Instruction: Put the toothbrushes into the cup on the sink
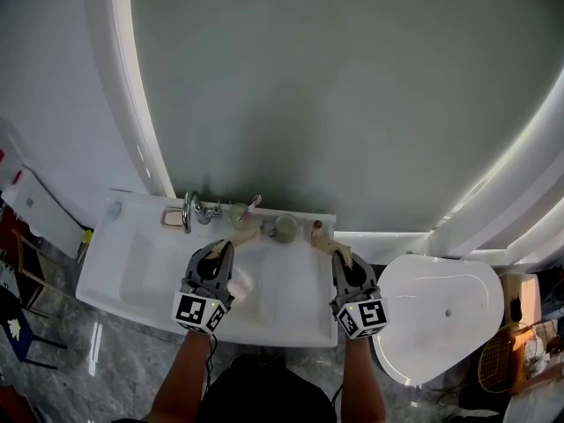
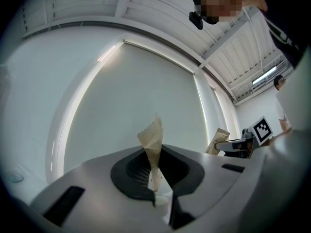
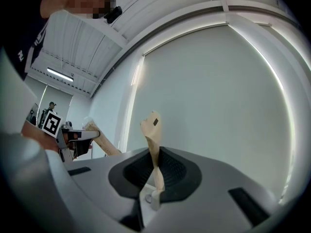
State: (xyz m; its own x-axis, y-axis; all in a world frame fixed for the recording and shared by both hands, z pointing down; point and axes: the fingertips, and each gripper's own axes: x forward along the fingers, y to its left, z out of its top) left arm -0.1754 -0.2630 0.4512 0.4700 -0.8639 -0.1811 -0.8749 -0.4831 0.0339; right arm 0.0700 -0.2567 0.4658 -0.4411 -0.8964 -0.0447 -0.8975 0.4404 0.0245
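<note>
Back of the sink: a faucet, a cup with a toothbrush in it, a round thing and a small brown thing stand in a row, with only small gaps.
Behind the row: the big mirror goes straight up. No way through.
Left part of the basin: bare and open.
Left gripper: closed on a left wrapped toothbrush that pokes out near the cup.
Right gripper: closed on a right wrapped toothbrush that pokes out near the small brown thing.
Between the grippers: open sink.
Right side: the toilet sits just beside the sink.
</note>
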